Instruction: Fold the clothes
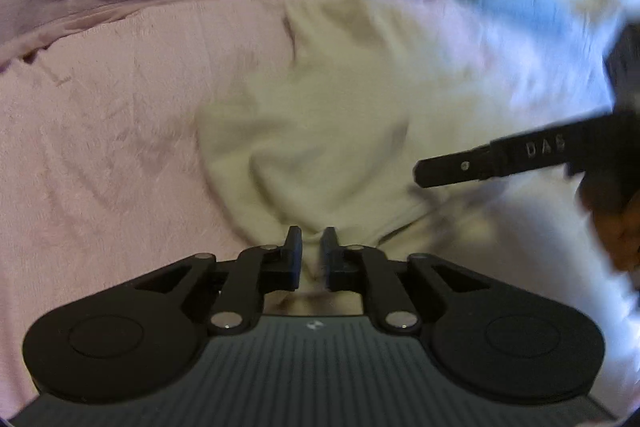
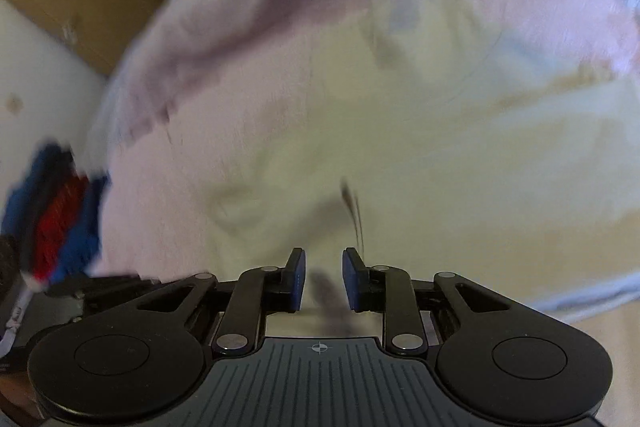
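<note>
Left wrist view: a rumpled cream-white cotton garment (image 1: pixel 320 131) lies unfolded on a pink fleece blanket (image 1: pixel 112 131), folding barely begun. The left tongs (image 1: pixel 311 251), narrowly parted, have cloth bunched between them; whether they pinch it cannot be told. The right tongs (image 1: pixel 418 175) reach in alongside.

Right wrist view: the right tongs' jaws stand apart, released, just above the garment.

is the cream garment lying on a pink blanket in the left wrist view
Yes, the cream garment lies crumpled on the pink blanket, which spreads out to its left and behind it.
</note>
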`<move>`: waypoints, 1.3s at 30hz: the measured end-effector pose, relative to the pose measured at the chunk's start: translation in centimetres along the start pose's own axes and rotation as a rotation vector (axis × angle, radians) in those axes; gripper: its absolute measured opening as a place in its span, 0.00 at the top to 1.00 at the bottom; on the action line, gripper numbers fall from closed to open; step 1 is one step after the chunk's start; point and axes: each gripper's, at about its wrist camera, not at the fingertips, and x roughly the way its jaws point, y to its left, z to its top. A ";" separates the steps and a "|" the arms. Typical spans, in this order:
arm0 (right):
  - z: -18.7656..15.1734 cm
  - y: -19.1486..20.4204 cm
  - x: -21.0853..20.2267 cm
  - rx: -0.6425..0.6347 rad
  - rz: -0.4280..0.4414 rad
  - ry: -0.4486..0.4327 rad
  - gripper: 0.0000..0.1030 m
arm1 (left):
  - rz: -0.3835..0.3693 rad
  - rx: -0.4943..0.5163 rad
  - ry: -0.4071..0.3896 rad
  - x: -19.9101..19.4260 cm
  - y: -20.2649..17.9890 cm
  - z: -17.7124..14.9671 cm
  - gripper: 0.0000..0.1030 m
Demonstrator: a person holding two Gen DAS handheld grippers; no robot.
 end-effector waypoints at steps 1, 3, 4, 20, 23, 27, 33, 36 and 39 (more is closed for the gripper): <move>-0.5 0.1 0.7 -0.019 -0.045 0.034 0.76 | 0.023 0.033 0.006 0.1 -0.4 -0.3 0.86; -1.3 0.7 0.2 -0.077 -0.064 0.014 0.76 | 0.041 0.052 -0.014 -0.6 -0.6 -0.2 0.86; -1.3 1.2 -0.5 -0.099 -0.072 -0.010 0.76 | 0.045 0.053 -0.036 -1.1 -0.7 0.1 0.86; -1.5 1.7 -3.1 -0.241 -0.120 -0.160 0.75 | 0.069 -0.045 -0.167 -0.7 -0.3 0.9 0.89; -3.8 0.0 -2.5 -0.218 -0.200 -0.058 0.75 | 0.091 0.003 -0.108 0.0 -1.5 -0.4 0.86; -4.5 -1.4 -4.9 -0.225 -0.185 -0.023 0.75 | 0.102 0.000 -0.101 -0.9 -1.6 0.0 0.86; 1.2 -5.9 -7.7 -0.153 -0.130 -0.049 0.75 | 0.054 -0.095 -0.144 -1.2 1.6 5.8 0.79; 6.0 -8.9 -7.4 -0.152 -0.141 -0.055 0.75 | -0.004 -0.141 -0.129 1.4 3.0 9.6 0.70; 10.8 -10.8 -6.6 -0.182 -0.127 -0.078 0.75 | -0.040 -0.165 -0.114 4.7 3.8 13.2 0.68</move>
